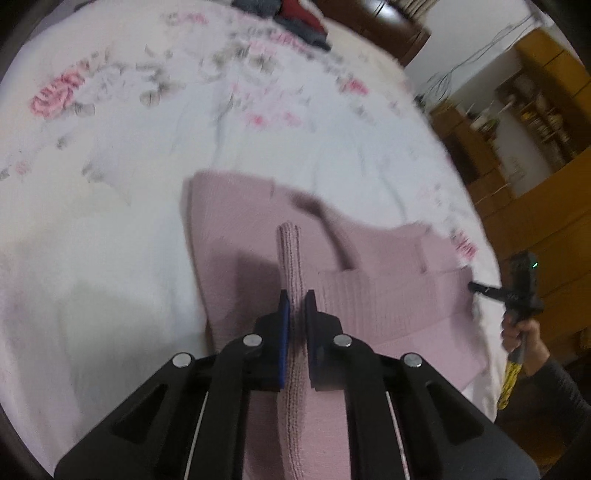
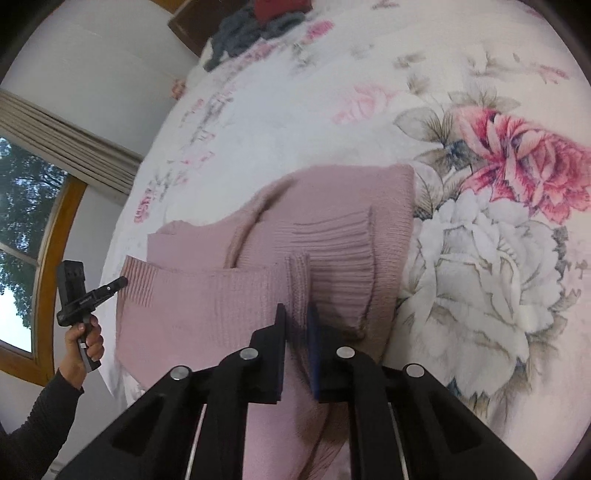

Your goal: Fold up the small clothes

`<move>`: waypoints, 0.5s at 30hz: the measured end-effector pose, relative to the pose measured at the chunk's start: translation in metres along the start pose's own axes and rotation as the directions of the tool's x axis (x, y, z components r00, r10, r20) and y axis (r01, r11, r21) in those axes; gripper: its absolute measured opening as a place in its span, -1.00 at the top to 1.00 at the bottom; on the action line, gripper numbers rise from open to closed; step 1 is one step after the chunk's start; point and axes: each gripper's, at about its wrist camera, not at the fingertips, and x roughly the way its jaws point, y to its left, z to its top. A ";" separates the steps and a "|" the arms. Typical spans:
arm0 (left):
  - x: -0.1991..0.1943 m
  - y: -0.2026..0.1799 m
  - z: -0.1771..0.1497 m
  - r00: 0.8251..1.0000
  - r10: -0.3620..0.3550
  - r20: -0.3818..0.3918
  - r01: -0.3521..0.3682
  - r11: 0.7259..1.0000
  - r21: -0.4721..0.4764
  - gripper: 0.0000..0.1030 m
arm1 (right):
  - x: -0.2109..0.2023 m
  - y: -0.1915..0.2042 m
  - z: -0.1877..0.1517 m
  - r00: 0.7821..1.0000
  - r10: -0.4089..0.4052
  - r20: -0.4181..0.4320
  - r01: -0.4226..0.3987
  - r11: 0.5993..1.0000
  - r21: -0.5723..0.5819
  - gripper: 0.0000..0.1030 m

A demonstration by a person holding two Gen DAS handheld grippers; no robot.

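Observation:
A small pink knit sweater (image 1: 240, 221) lies partly folded on a floral bedsheet (image 1: 110, 184). My left gripper (image 1: 296, 301) is shut on a ribbed edge of the sweater, which stands up between its fingers. My right gripper (image 2: 297, 314) is shut on another ribbed hem of the same sweater (image 2: 332, 229). Each wrist view shows the other gripper at the far end of the garment: the right gripper (image 1: 476, 287) at the sweater's right edge, the left gripper (image 2: 120, 282) at its left edge, each held by a hand.
A pile of dark grey and red clothes (image 1: 295, 18) lies at the far end of the bed, seen as clothes (image 2: 258, 22) in the right view too. Wooden shelves (image 1: 535, 122) stand past the bed's right side. A window with a curtain (image 2: 44, 184) is on the left.

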 end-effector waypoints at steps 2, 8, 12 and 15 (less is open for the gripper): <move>-0.016 -0.004 0.003 0.999 -0.028 0.044 0.027 1.000 0.005 0.90 | -0.015 0.004 -0.001 0.999 0.008 0.044 -0.008 1.000 -0.002 0.82; -0.048 -0.025 0.039 0.985 -0.070 0.156 0.065 0.997 0.033 0.91 | -0.065 0.023 0.023 0.983 0.016 0.185 -0.014 1.000 -0.011 0.83; -0.040 -0.023 0.072 0.984 -0.050 0.171 0.051 0.999 0.000 0.91 | -0.078 0.033 0.059 0.972 -0.010 0.234 0.012 1.000 -0.008 0.83; -0.021 -0.013 0.094 0.987 -0.011 0.158 0.016 0.999 -0.032 0.91 | -0.069 0.037 0.083 0.972 -0.049 0.228 0.051 0.999 -0.002 0.83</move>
